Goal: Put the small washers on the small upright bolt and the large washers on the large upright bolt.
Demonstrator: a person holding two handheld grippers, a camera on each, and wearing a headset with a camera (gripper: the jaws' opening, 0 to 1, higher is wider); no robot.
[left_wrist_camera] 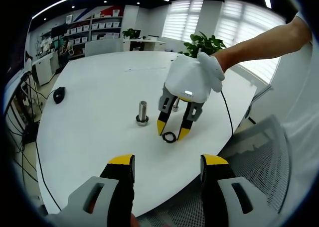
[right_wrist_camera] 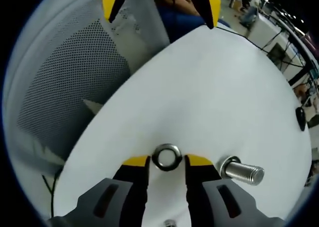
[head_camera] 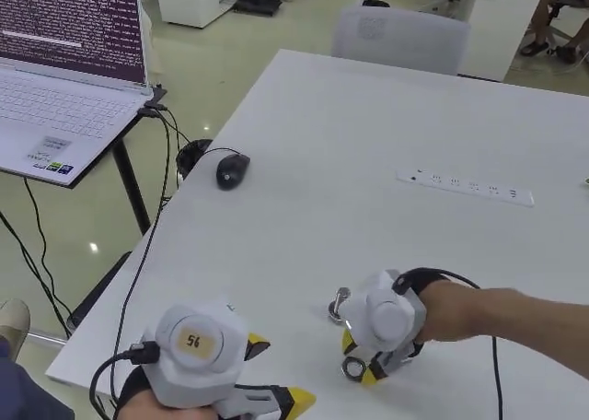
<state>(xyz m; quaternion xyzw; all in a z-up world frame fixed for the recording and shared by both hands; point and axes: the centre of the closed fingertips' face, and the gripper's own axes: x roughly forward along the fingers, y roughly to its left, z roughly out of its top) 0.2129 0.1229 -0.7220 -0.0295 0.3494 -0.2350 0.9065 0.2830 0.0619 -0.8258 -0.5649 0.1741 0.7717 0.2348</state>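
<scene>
At the near edge of the table [head_camera: 304, 116]: left gripper [left_wrist_camera: 167, 167], released, jaws wide apart, empty. Just beyond, right gripper [right_wrist_camera: 167, 161] tipped down over a washer [right_wrist_camera: 166, 148] lying flat on the tabletop, one jaw close on each side; clenched or not, cannot tell. Just beside that, large bolt [right_wrist_camera: 241, 170], upright. Farther off, near the left edge, a mouse [head_camera: 232, 170]; toward the far right, a power strip [head_camera: 465, 186].

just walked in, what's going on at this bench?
A person works two handheld grippers at a white table. The right gripper has its jaws either side of a washer lying flat near the large upright bolt; whether it is gripped is unclear. The left gripper is open and empty.
</scene>
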